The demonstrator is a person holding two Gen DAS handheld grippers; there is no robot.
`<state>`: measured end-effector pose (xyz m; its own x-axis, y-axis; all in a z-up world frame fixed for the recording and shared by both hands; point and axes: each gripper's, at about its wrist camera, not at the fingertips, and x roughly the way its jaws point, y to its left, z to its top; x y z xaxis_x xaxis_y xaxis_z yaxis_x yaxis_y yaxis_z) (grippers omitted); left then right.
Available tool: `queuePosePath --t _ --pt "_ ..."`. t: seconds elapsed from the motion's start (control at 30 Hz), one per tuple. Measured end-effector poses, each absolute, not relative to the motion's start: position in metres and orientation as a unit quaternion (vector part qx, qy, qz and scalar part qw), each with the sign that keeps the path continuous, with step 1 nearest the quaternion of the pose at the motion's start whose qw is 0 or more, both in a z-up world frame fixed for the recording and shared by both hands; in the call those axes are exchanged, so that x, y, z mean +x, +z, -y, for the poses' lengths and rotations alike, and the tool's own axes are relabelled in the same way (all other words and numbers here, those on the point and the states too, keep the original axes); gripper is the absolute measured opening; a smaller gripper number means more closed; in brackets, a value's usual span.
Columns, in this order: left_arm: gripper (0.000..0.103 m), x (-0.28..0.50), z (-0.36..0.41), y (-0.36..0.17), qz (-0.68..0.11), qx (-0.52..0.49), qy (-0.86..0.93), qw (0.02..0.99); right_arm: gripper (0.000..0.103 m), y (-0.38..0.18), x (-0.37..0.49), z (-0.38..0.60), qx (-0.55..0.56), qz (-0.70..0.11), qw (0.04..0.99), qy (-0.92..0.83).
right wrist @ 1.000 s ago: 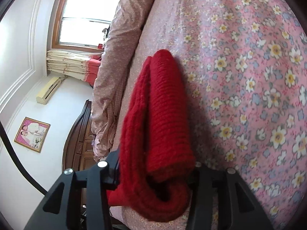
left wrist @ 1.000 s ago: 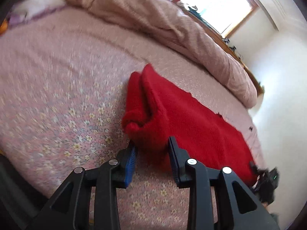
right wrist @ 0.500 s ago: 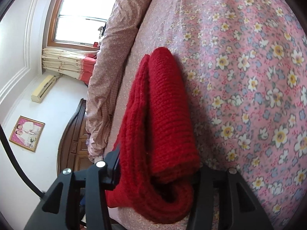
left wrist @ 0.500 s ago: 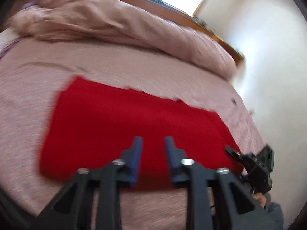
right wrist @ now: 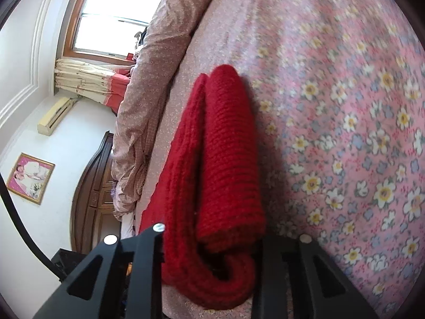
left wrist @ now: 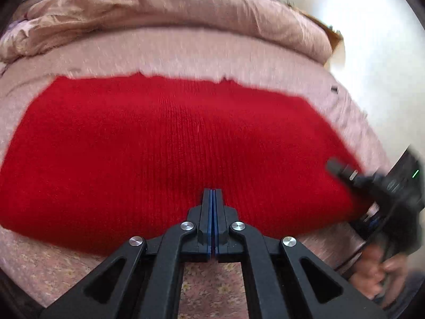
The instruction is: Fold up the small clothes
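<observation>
A red knit garment (left wrist: 172, 146) lies folded into a long band across the pink floral bed sheet (left wrist: 212, 292). My left gripper (left wrist: 212, 194) hovers over the middle of its near edge, shut with nothing between the blue pads. In the right wrist view the doubled end of the red knit (right wrist: 220, 159) runs away from the camera. My right gripper (right wrist: 212, 242) has a finger on each side of that thick fold; its jaws are closing and squeeze the knit. In the left wrist view the right gripper (left wrist: 345, 180) sits at the garment's right end, with a person's hand (left wrist: 372, 273) behind it.
A rolled pinkish quilt (left wrist: 172, 8) lies along the far side of the bed. The bed's right edge (left wrist: 372, 138) drops off beside a white wall. A window (right wrist: 111, 18) and a dark wooden headboard (right wrist: 90, 186) show in the right wrist view.
My left gripper closed and swept from the garment's left end to the middle of its near edge. The right gripper stayed put and its jaws narrowed on the fold.
</observation>
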<state>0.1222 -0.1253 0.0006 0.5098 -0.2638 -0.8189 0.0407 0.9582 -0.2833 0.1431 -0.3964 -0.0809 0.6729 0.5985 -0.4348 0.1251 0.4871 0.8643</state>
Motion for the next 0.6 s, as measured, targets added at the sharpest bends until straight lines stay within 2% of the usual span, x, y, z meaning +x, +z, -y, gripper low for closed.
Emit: queuePosePath --t 0.17,0.3,0.37,0.47,0.6 --pt "0.0 0.13 0.107 -0.011 -0.49 -0.192 -0.108 0.844 0.022 -0.026 0.146 0.373 0.418 -0.345 0.822 0.175" --pt "0.0 0.131 0.096 -0.011 -0.481 -0.224 -0.121 0.839 0.022 0.048 0.155 0.29 0.296 -0.341 0.865 0.219" --pt "0.0 0.124 0.077 0.0 -0.454 -0.264 -0.124 0.842 0.022 0.064 0.16 0.258 0.277 -0.355 0.862 0.231" --pt "0.0 0.11 0.019 0.032 -0.398 -0.319 -0.128 0.851 0.022 0.079 0.161 0.22 0.265 -0.353 0.864 0.242" --pt "0.0 0.105 -0.071 0.042 -0.405 -0.349 -0.109 0.838 0.022 0.086 0.167 0.168 0.233 -0.364 0.88 0.195"
